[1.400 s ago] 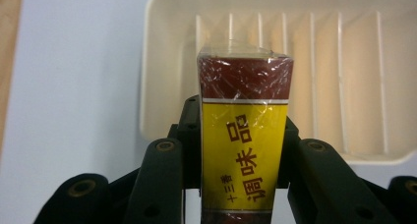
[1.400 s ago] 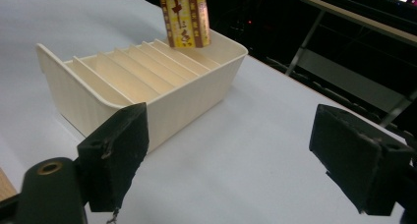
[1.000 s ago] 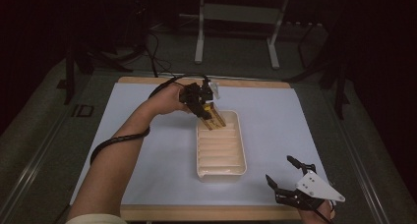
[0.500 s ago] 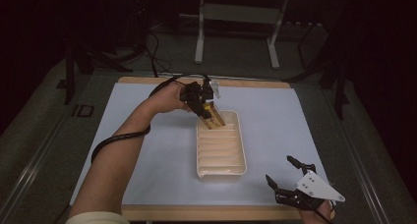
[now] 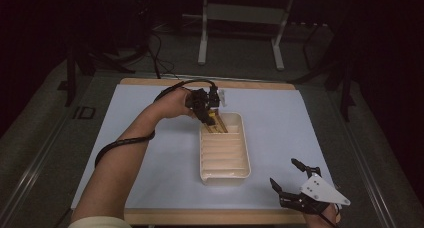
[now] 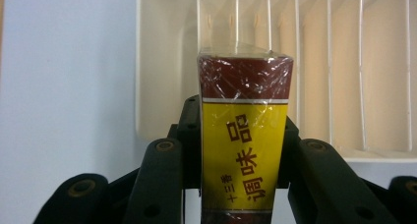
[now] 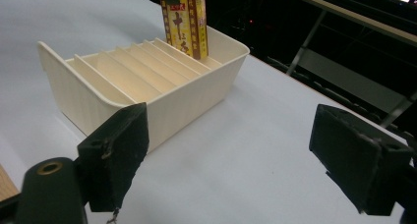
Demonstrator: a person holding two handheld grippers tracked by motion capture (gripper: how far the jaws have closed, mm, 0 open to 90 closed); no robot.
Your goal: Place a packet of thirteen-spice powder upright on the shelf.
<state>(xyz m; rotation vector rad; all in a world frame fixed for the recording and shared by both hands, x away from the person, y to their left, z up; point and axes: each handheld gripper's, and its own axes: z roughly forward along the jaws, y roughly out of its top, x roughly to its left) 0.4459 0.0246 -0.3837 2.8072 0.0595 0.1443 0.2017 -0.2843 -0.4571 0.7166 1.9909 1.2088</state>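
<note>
A cream tray with several dividers lies lengthwise in the middle of the white mat. My left gripper is shut on a slim yellow and maroon box, film-wrapped with printed characters, and holds it tilted over the tray's far end. In the left gripper view the box stands between the fingers, pointing into the slotted tray. My right gripper stands open near the table's front right corner, nothing between its jaws. Its own view looks past the open gripper at the tray and the box.
The white mat covers a wooden table whose front edge shows. A black cable loops along the left forearm. A metal stand rises behind the table, dark floor around it.
</note>
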